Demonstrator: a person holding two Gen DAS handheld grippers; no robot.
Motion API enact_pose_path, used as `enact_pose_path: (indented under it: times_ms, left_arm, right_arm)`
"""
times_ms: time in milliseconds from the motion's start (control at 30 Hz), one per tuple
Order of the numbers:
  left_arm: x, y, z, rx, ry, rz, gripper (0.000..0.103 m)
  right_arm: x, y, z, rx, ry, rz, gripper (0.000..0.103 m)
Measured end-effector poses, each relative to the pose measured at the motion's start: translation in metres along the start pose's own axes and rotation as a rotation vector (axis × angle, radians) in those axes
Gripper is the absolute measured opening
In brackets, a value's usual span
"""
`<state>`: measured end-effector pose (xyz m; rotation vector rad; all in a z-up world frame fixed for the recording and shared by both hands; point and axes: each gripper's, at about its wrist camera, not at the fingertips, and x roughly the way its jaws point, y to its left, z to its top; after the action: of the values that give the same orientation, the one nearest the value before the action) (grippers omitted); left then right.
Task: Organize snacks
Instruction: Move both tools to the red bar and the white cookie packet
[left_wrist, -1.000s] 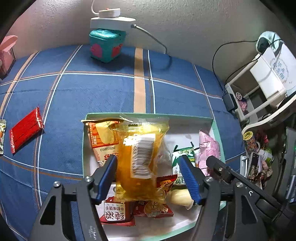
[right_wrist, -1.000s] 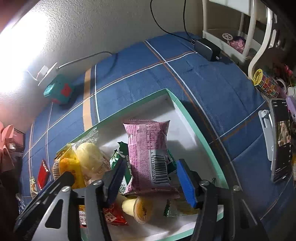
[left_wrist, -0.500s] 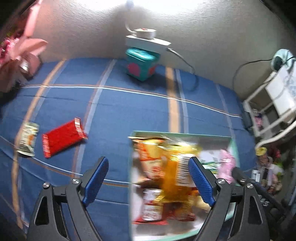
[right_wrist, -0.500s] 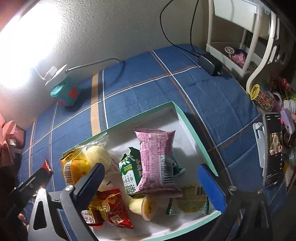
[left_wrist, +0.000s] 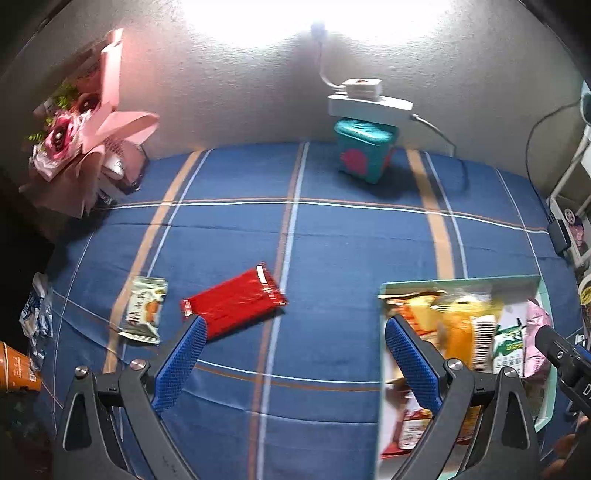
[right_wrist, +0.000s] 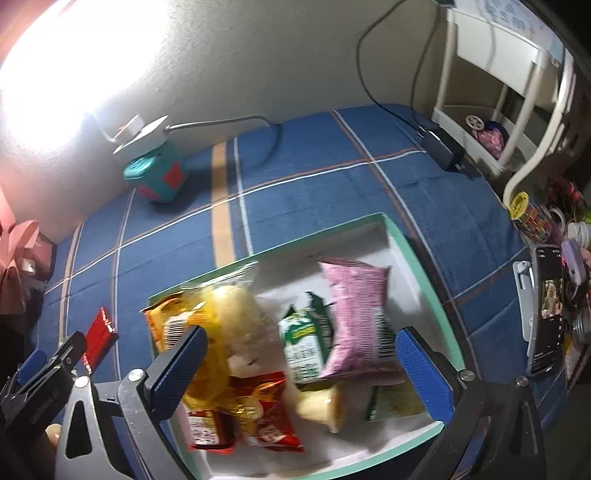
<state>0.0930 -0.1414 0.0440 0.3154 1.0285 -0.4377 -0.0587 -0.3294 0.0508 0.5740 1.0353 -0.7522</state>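
Since a second ago, both grippers have let go of their packets and lifted off the box, the left one swinging out over the blue plaid cloth (left_wrist: 332, 258).

At far left lies a pale green snack packet (left_wrist: 144, 311), and just beside it a red packet (left_wrist: 236, 306) (neither is in the box). The left gripper (left_wrist: 293, 363) hangs over bare cloth, its jaws still opening, nothing between them. To its right sits the green-rimmed box (right_wrist: 402, 240), holding the yellow packet (right_wrist: 225, 321), a green carton (right_wrist: 304, 343) and the pink packet (right_wrist: 356, 314), with red packets (right_wrist: 273, 417) below them. The right gripper (right_wrist: 310, 369) hovers over the box with jaws wide apart, gripping nothing.
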Motion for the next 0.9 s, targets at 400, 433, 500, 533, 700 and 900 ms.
enact_pose_path:
  times_ms: [400,433,500,533,700,900]
  left_arm:
    - [0.015,0.133,-0.003,-0.215,0.047,0.081,0.097]
    - [0.017,0.148,-0.004,-0.237,0.051,0.091,0.097]
    - [0.02,0.167,-0.005,-0.263,0.053,0.104,0.097]
    - [0.022,0.179,-0.005,-0.283,0.053,0.109,0.097]
    - [0.031,0.218,-0.006,-0.347,0.057,0.113,0.097]
    - [0.059,0.238,-0.01,-0.394,0.105,0.083,0.097]
  right_arm:
    - [0.012,0.102,-0.02,-0.146,0.017,0.043,0.103]
    - [0.013,0.113,-0.024,-0.161,0.018,0.052,0.103]
    - [0.016,0.132,-0.03,-0.191,0.023,0.077,0.103]
    - [0.018,0.143,-0.033,-0.206,0.028,0.091,0.103]
    - [0.032,0.182,-0.049,-0.247,0.051,0.112,0.103]
    - [0.054,0.216,-0.056,-0.236,0.072,0.138,0.103]
